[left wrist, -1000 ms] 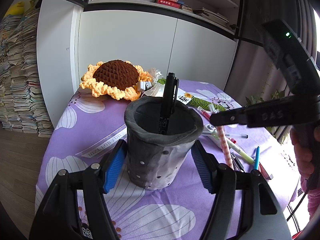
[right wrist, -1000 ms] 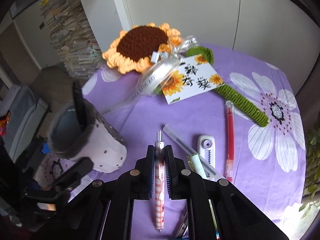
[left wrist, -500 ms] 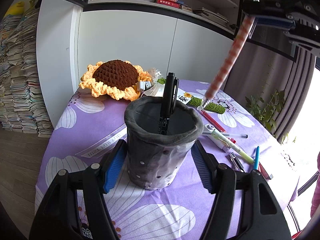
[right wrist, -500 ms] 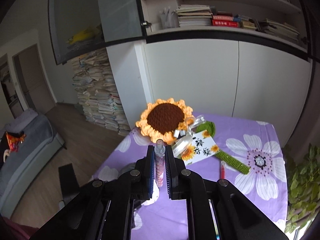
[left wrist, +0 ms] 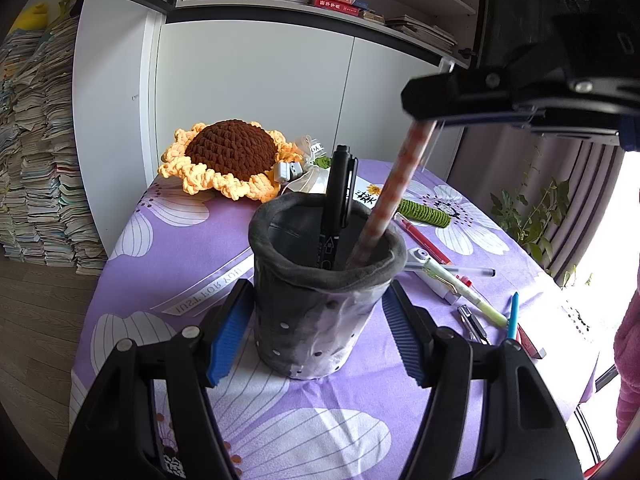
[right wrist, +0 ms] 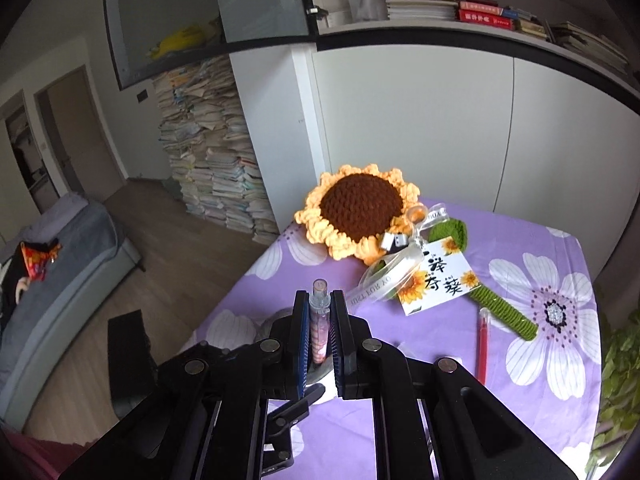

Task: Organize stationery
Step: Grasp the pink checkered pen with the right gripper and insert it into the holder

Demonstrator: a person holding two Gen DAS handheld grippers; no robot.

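In the left wrist view, the crocheted sunflower (left wrist: 230,164) lies at centre left on the purple flowered tablecloth (left wrist: 180,256), well behind the work and out of the way. At lower centre the left gripper (left wrist: 316,332) has its blue pads against both sides of the grey pen holder (left wrist: 320,292), apparently to keep the soft cup upright while it is loaded. A black marker (left wrist: 338,200) already stands inside, leaning on the far rim. Just right of it, the pink checked pen (left wrist: 394,196) slants down from the upper right with its tip below the rim. It is clamped at its top by the right gripper (left wrist: 428,118), whose jaws are narrow on the barrel, so the pen can be steered in before release. Farther right, loose pens (left wrist: 460,284) lie on the cloth, judged still to be sorted.

In the right wrist view the same pen (right wrist: 320,332) shows pinched between the pads at centre.
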